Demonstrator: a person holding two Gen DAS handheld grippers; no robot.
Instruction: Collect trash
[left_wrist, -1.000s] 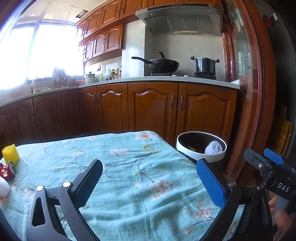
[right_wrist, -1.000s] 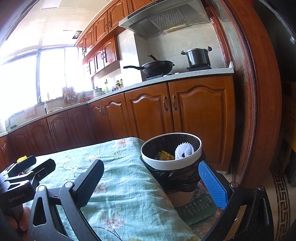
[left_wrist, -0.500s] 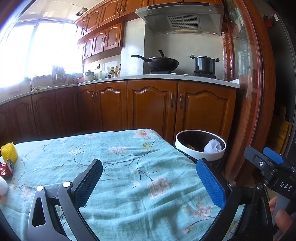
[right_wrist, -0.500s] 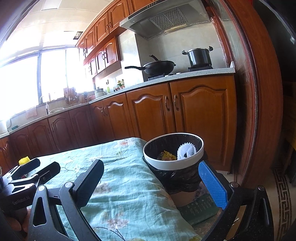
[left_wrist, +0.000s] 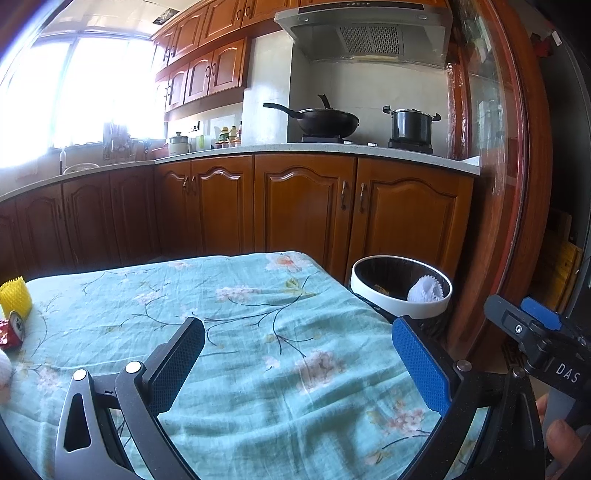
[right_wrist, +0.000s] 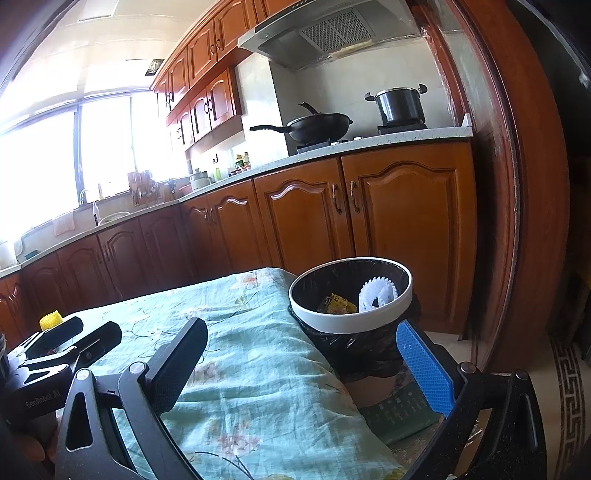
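teal floral tablecloth (left_wrist: 258, 332), white-rimmed black bin (right_wrist: 351, 317)

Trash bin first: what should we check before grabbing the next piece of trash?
1. Trash bin has room: ok, only a white foam net and a yellow scrap show inside.
2. Left gripper open and holding nothing: ok.
3. Right gripper open and holding nothing: ok.
4. Trash left on the tablecloth: ok, the yellow foam net and red can lie at its far left.
5. Path to them clear: ok, bare cloth between.
6. White thing at the picture's left edge: cannot tell what it is.
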